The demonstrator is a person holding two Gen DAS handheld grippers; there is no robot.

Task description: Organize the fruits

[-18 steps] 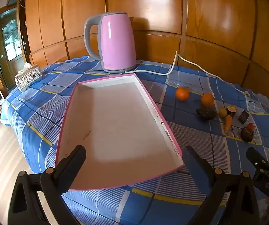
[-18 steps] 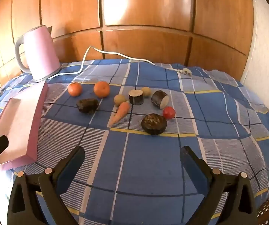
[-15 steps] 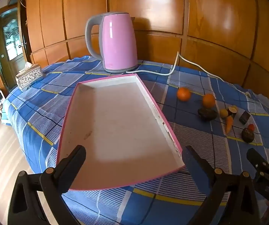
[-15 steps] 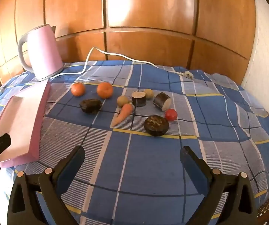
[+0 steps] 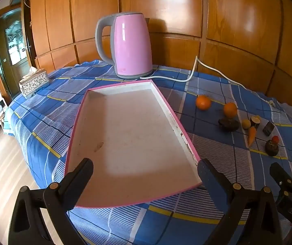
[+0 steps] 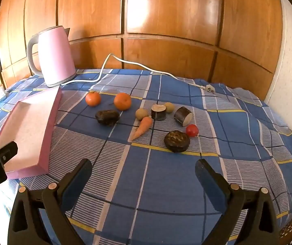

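A pink-rimmed white tray [image 5: 172, 113] lies empty on the blue checked cloth, and my left gripper [image 5: 145, 169] hangs open over its near end. In the right wrist view the produce lies ahead: two oranges [image 6: 93, 98] [image 6: 122, 101], a carrot [image 6: 143, 127], a small red tomato [image 6: 192, 130], two cut dark cylinders [image 6: 158, 111] [image 6: 183, 116], two small yellowish round fruits [image 6: 141, 114], and two dark lumps [image 6: 107, 117] [image 6: 177, 140]. My right gripper [image 6: 143, 173] stands open, short of them, over bare cloth. The tray [image 6: 50, 122] sits to its left.
A pink kettle [image 5: 130, 45] stands at the back by the wood-panelled wall, its white cord [image 6: 105, 65] trailing to a plug [image 6: 210, 87]. A patterned tissue box [image 5: 33, 82] sits at the far left edge. The table's right edge nears a white wall.
Both views have drawn back and slightly up: the tray, kettle and produce sit a little lower and farther in frame. Nothing on the table has moved and both grippers stay open.
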